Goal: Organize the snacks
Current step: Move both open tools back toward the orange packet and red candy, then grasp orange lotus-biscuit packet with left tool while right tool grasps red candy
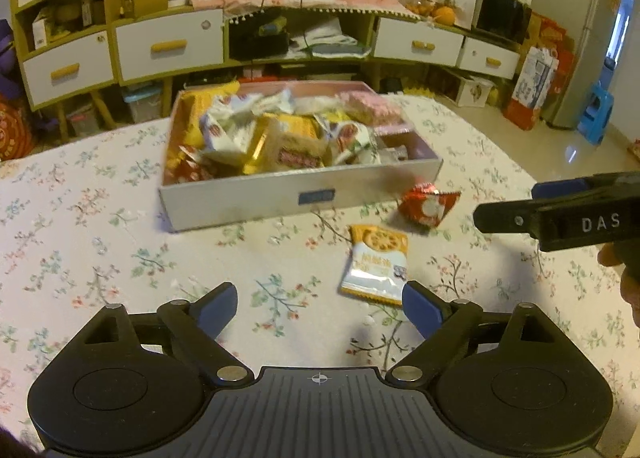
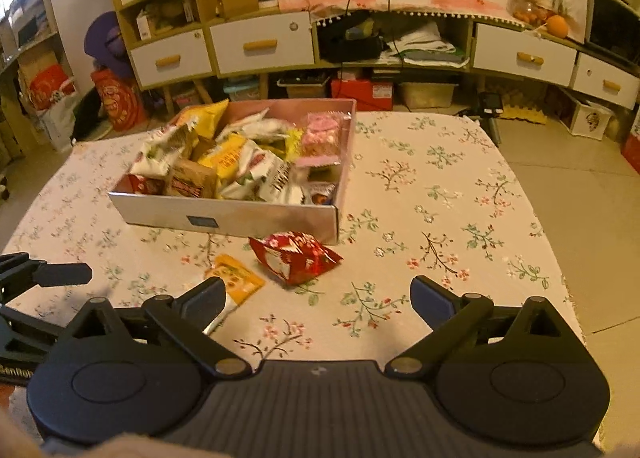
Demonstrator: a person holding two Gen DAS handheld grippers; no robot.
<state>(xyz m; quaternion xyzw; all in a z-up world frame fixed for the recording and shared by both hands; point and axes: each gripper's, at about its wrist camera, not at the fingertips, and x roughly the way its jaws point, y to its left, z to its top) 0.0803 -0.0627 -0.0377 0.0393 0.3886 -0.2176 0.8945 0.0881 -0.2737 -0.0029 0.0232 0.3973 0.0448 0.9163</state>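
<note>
A white and pink box (image 1: 248, 199) (image 2: 168, 213) full of snack packets stands on the floral tablecloth. Two packets lie loose in front of it: a red packet (image 1: 428, 205) (image 2: 294, 256) and an orange-and-white biscuit packet (image 1: 376, 264) (image 2: 236, 278). My left gripper (image 1: 320, 306) is open and empty, just short of the biscuit packet, which lies by its right finger. My right gripper (image 2: 318, 300) is open and empty, with the red packet just ahead and the biscuit packet by its left finger. The right gripper also shows in the left wrist view (image 1: 560, 213).
The floral cloth (image 1: 100, 238) (image 2: 440, 197) covers the table, whose right edge (image 2: 560, 258) drops to a tiled floor. Behind stand a yellow cabinet with white drawers (image 1: 168, 45) (image 2: 260, 45), a fan, oranges and a blue stool (image 1: 598, 111).
</note>
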